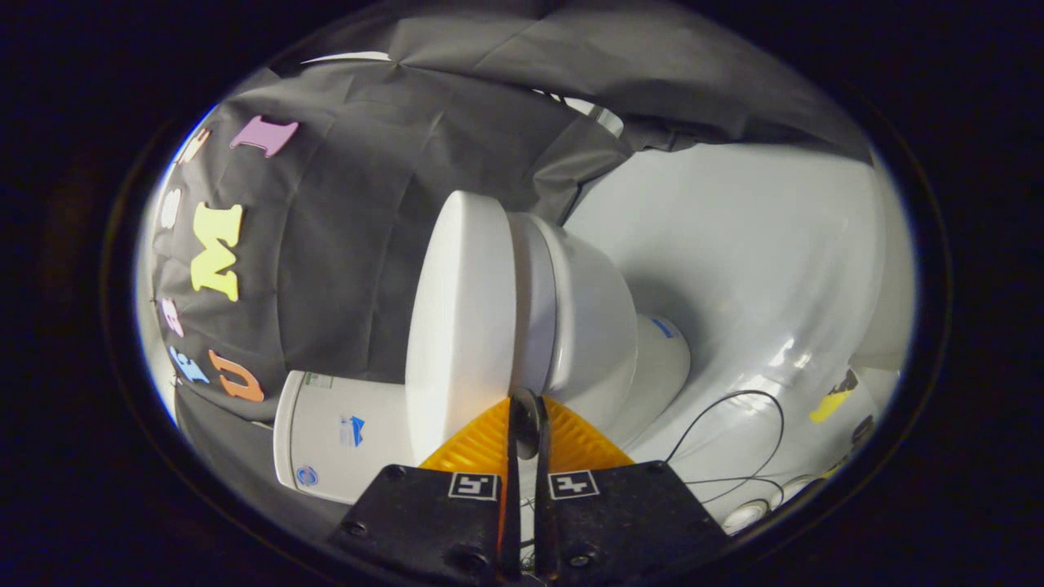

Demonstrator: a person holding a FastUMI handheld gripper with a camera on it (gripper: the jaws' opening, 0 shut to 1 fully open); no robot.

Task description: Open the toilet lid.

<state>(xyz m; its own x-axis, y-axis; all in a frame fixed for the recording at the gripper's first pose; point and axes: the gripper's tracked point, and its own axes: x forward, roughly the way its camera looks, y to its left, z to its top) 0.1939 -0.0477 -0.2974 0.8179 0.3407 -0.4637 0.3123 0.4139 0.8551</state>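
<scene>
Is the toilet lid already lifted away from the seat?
No, the toilet lid lies flat against the seat, with the nearly closed gripper at the seam between them.

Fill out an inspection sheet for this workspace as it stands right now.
Surface: glossy white floor, reflections on it.
Job's things: white toilet seen rolled sideways; toilet lid down against the seat, not yet opened; tank behind.
Clutter: yellow object and small round items on the floor, too small to identify.
Grippers: gripper with its fingers nearly together, tips at the lid's front edge; whether they pinch it cannot be told.
Cables: thin black cable looping across the floor.
Surroundings: black cloth wall beyond the toilet.
</scene>
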